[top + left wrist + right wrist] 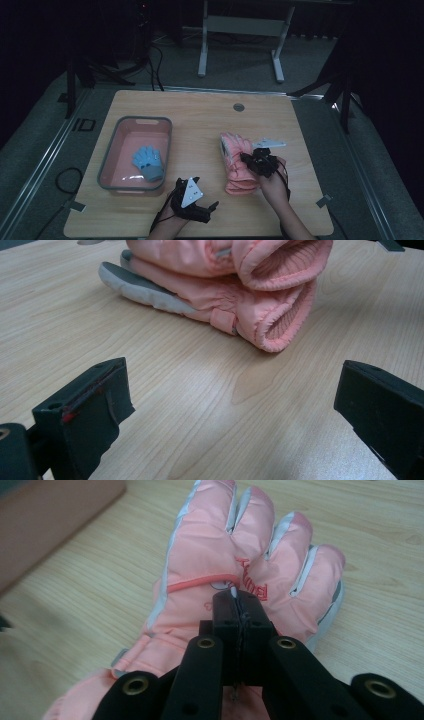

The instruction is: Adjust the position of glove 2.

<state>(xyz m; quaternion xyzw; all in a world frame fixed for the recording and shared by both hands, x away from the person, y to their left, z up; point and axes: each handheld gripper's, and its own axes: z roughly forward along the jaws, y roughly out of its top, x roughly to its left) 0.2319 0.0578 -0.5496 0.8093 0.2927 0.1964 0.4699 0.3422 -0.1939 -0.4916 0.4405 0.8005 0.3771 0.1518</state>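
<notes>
A pink padded glove (210,545) lies palm down on the wooden table (200,115), stacked on a second pink glove (165,295) with a grey palm. My right gripper (239,597) is shut, its tips right at the back of the top glove (235,165); I cannot tell whether any fabric is pinched. In the high view the right gripper (247,158) is over the gloves' middle. My left gripper (206,192) rests open near the table's front edge, left of the cuffs. Its jaws point at the gloves, and bare wood lies between the left gripper's (230,405) pads.
A pink bin (167,145) with a grey rim stands at the left of the table, with a small blue glove (148,162) inside. Its wall (50,520) is also in the right gripper view. A round grey cap (238,107) sits near the table's far edge.
</notes>
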